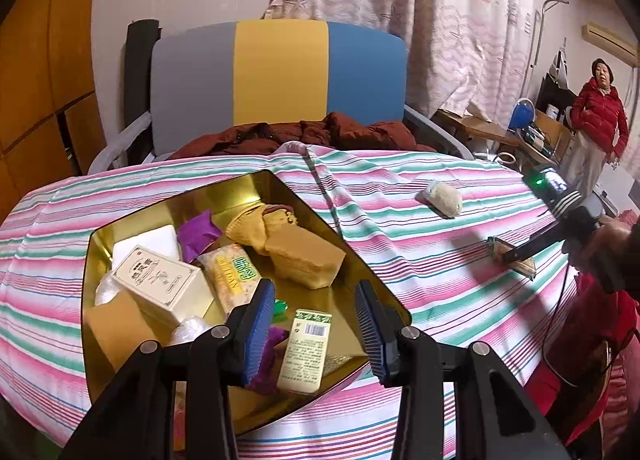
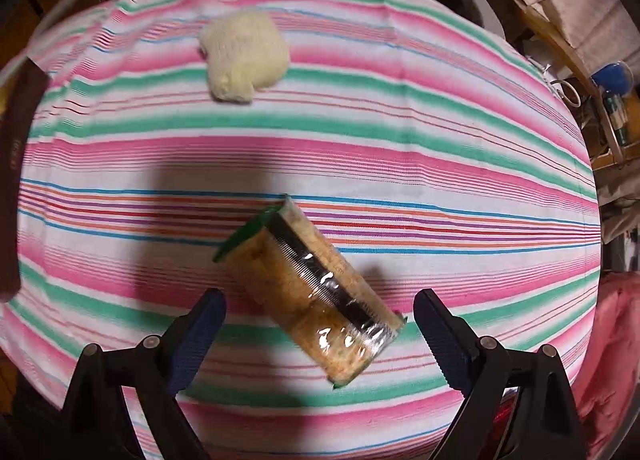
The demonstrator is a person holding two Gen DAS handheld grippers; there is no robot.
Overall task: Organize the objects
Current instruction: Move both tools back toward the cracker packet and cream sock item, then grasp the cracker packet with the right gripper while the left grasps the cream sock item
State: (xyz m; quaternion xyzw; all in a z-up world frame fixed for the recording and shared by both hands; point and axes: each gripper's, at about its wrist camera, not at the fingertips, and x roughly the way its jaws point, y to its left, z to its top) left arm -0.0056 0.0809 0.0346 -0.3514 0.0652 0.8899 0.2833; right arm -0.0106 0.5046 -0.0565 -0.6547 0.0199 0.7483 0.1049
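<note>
A gold metal tray [image 1: 304,203] lies on the striped bedsheet and holds several small boxes, packets and cloths. My left gripper [image 1: 316,324] hangs open over its near end, above a pale green-labelled box [image 1: 306,352]. In the right wrist view a clear-wrapped snack packet [image 2: 316,300] with green ends lies slanted on the sheet. My right gripper [image 2: 320,340] stands open just above it, one finger on each side, not touching. The same packet [image 1: 516,260] shows in the left wrist view, partly hidden by the right gripper. A cream rolled cloth [image 2: 244,59] [image 1: 442,197] lies farther back.
A striped headboard [image 1: 280,71] and a rust-red quilt [image 1: 304,135] sit behind the sheet. A person in a red jacket [image 1: 600,119] stands at the far right by a cluttered desk [image 1: 500,131]. A dark strip [image 2: 16,187] edges the left.
</note>
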